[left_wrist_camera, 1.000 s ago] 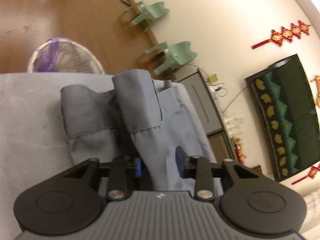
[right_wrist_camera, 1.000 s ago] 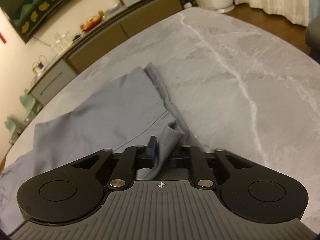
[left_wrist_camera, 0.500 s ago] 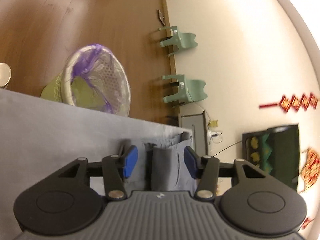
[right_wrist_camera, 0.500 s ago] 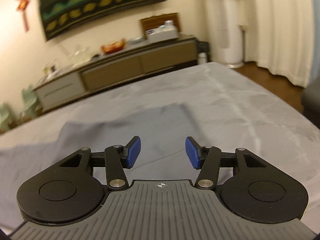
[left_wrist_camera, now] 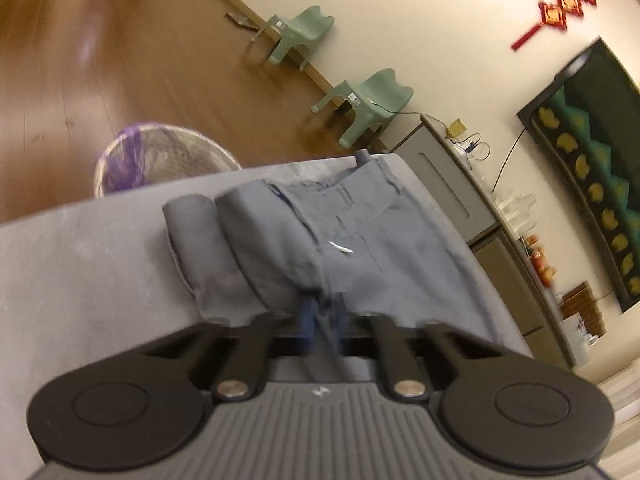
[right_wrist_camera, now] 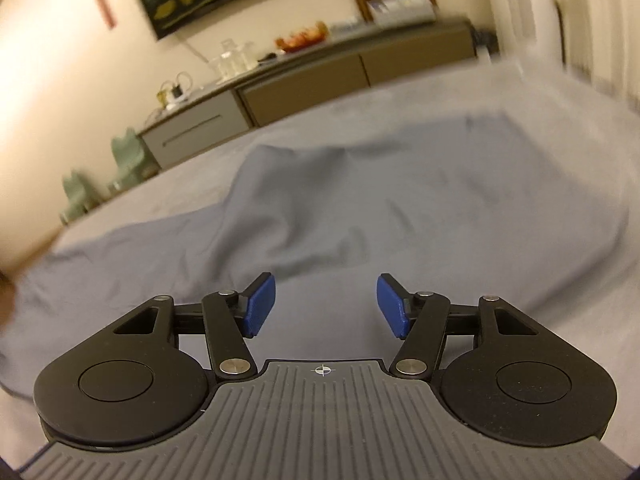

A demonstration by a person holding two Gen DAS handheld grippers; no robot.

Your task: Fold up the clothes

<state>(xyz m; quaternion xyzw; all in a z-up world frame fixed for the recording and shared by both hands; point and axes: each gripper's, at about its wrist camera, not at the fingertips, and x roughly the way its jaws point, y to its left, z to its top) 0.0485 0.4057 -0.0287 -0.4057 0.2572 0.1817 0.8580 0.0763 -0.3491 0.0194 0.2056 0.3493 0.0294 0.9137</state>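
Two tongs, and they're in totally different states right now. The left tongs point(left_wrist_camera: 322, 316) are pinched together on a bit of the grey trousers point(left_wrist_camera: 340, 240), low in the middle of the left wrist view. From there the trousers run away toward the upper right of that frame, long axis pointing at the far tabletop point(left_wrist_camera: 80, 260) edge, with a leg already doubled over on the left side.

The right tongs point(right_wrist_camera: 325, 306) have their jaws opening with nothing between them; there's just bare tabletop under the gap. In the right wrist view the cloth lies ahead, spread across the middle of the frame from left to right. So I'd say the right side has to reach forward to get an edge, since the left is the one already on the fabric.
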